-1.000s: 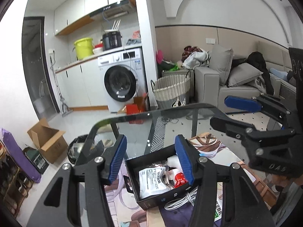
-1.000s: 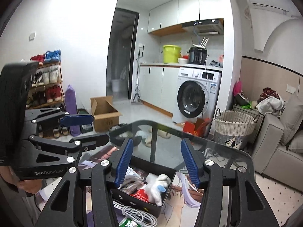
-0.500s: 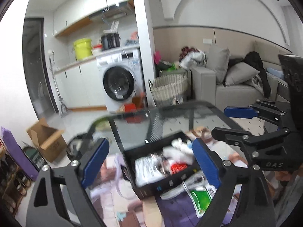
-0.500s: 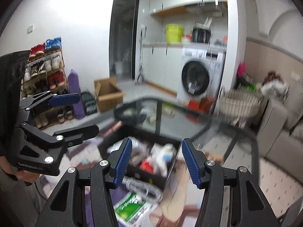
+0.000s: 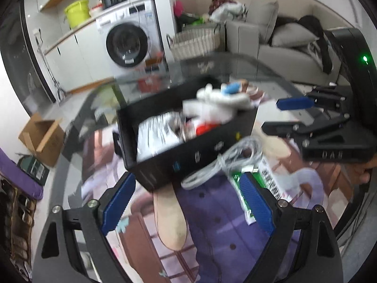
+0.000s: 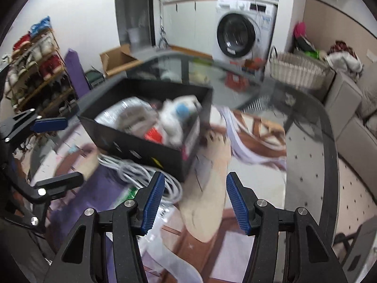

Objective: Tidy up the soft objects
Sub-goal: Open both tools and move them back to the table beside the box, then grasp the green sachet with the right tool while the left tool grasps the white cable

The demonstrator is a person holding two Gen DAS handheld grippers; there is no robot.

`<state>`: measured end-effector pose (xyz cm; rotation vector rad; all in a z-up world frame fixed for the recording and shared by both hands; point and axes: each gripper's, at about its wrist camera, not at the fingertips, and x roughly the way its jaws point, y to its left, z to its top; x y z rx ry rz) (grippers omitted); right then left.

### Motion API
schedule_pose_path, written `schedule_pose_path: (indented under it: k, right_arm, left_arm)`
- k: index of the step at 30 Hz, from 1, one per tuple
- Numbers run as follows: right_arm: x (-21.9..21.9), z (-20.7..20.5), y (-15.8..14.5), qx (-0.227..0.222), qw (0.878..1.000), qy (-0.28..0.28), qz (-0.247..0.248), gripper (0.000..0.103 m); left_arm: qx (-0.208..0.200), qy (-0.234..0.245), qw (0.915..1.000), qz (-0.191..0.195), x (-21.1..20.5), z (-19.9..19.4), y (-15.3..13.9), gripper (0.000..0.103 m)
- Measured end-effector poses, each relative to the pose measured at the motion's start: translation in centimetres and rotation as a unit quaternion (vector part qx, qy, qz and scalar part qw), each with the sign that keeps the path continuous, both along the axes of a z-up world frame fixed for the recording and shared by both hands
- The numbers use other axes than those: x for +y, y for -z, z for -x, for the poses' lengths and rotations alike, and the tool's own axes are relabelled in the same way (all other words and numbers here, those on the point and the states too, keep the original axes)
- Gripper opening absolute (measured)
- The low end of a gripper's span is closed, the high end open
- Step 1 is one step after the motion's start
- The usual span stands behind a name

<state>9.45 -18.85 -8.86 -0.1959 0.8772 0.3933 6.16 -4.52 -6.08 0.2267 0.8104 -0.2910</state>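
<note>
A black box stands on a glass table over a printed mat. It holds a white plush toy, a white packet and something red. A coil of white cable and a green-and-white packet lie in front of the box. My left gripper hovers open above the mat, just short of the box, nothing between its blue pads. My right gripper is open too, above the box's near corner, holding nothing. Both views are motion-blurred.
The glass table's curved edge runs at the right. Beyond it are a washing machine, a wicker basket, a grey sofa, a cardboard box and a shoe rack. The other gripper shows at each view's side.
Both grippers have come down and tipped toward the table, so the box looks larger and nearer. The left gripper's jaws have spread wider. The right gripper's gap is unchanged.
</note>
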Motion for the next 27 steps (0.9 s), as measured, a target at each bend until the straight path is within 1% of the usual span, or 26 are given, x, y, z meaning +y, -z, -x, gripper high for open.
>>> schedule_pose_path:
  k: [2,5,7,9,11,13,14,16,18,20,22,24,25,26,27]
  right_arm:
    - [-0.1,-0.4,0.8,0.011,1.000,0.004,0.006,0.053]
    - [0.5,-0.6,1.6,0.020,1.000,-0.007,-0.001,0.053]
    - [1.3,-0.4,1.8,0.028,0.999,-0.022,-0.003,0.045]
    - [2.8,0.2,2.1,0.038,0.997,-0.061,-0.012,0.041]
    - [4.6,1.5,2.3,0.042,0.993,-0.110,-0.015,0.041]
    - [5.9,2.7,2.5,0.038,0.989,-0.142,-0.010,0.041]
    - [6.6,3.2,2.7,0.042,0.986,-0.161,-0.012,0.038]
    - [7.4,3.7,3.0,0.046,0.983,-0.180,0.000,0.037]
    - [7.2,3.7,2.7,0.028,0.985,-0.170,0.007,0.037]
    - [6.4,3.1,2.5,0.021,0.989,-0.145,0.003,0.037]
    - [5.5,1.7,2.2,0.025,0.993,-0.115,0.000,0.037]
    - [4.8,0.8,2.7,0.040,0.994,-0.097,0.000,0.037]
    - [4.6,0.5,2.9,0.045,0.994,-0.095,0.001,0.037]
    - [4.5,0.3,3.1,0.049,0.994,-0.095,0.001,0.037]
    - [4.5,0.0,3.3,0.053,0.994,-0.094,0.002,0.037]
  left_arm:
    - [0.007,0.000,0.9999,-0.009,0.0,0.0,0.6,0.091]
    - [0.013,0.005,0.9997,-0.021,-0.2,0.3,1.2,0.091]
    - [0.014,0.006,0.9996,-0.024,-0.1,0.4,1.3,0.091]
    - [0.013,0.005,0.9995,-0.027,-0.1,0.6,1.2,0.091]
    - [0.008,-0.002,0.9996,-0.026,0.0,0.7,0.9,0.091]
    - [0.010,-0.009,0.9997,-0.022,0.4,0.4,0.7,0.091]
    - [0.015,-0.010,0.9997,-0.020,0.5,0.3,0.7,0.091]
    - [0.017,-0.014,0.9996,-0.020,0.7,0.1,0.8,0.091]
    - [0.017,-0.018,0.9994,-0.023,0.9,-0.1,0.8,0.091]
    - [0.018,-0.018,0.9994,-0.022,1.0,-0.3,0.8,0.091]
    - [0.017,-0.017,0.9994,-0.025,1.0,-0.3,0.7,0.091]
    - [0.014,-0.010,0.9994,-0.030,0.9,-0.4,0.6,0.091]
    - [0.013,0.001,0.9994,-0.032,0.7,-0.6,0.6,0.091]
    - [0.018,0.029,0.9987,-0.037,0.3,-0.9,0.7,0.091]
    - [0.020,0.044,0.9978,-0.045,0.0,-1.1,0.8,0.091]
